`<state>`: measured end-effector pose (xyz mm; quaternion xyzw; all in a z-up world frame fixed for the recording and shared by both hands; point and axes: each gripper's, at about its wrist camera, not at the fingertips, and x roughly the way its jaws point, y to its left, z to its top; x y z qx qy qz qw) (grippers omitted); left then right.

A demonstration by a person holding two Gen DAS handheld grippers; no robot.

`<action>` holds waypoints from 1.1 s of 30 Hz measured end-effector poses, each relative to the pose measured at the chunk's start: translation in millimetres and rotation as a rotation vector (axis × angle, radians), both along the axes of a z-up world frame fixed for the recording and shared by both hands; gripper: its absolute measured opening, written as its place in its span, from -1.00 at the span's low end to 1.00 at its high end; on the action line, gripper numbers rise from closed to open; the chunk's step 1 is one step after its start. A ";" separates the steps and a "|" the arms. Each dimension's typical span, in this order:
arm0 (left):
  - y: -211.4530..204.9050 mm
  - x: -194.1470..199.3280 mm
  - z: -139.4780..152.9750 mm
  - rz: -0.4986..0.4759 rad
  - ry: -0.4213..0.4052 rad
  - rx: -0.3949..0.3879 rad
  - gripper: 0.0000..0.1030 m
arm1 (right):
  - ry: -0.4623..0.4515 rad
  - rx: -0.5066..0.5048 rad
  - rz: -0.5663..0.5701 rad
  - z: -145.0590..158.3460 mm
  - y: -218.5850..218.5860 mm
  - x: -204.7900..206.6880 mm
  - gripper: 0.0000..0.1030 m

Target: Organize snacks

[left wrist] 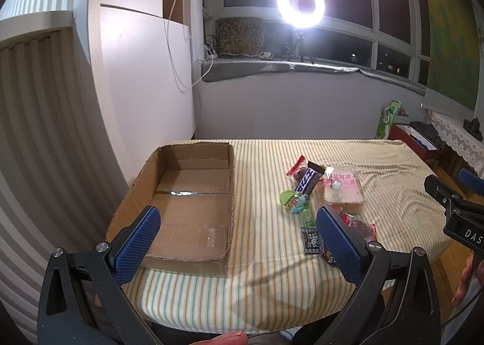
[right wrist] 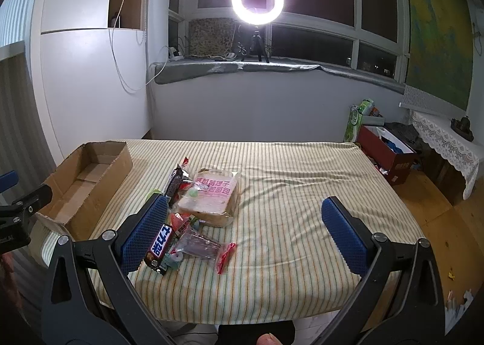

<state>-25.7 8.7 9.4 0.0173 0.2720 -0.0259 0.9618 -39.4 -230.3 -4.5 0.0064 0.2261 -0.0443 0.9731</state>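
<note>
A shallow cardboard box (left wrist: 193, 193) lies empty at the table's left; it also shows in the right wrist view (right wrist: 87, 181). A heap of snacks lies mid-table: a bagged bread slice (left wrist: 343, 190) (right wrist: 211, 196), a dark chocolate bar (left wrist: 307, 183) (right wrist: 159, 249), a green jelly cup (left wrist: 292, 201), a clear packet with red ends (right wrist: 205, 246). My left gripper (left wrist: 239, 236) is open above the table's front, between box and snacks. My right gripper (right wrist: 245, 233) is open, its left finger over the snacks.
The table wears a striped cloth (right wrist: 302, 181). A ring light (left wrist: 301, 4) stands on the windowsill behind. A red box (right wrist: 390, 151) and a green bag (right wrist: 355, 121) sit on the floor at the right. A white wall panel stands behind the box.
</note>
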 end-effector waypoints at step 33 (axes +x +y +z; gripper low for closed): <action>-58.6 24.1 -71.5 -0.101 0.143 -0.009 0.99 | 0.245 0.048 -0.028 -103.5 -54.1 27.7 1.00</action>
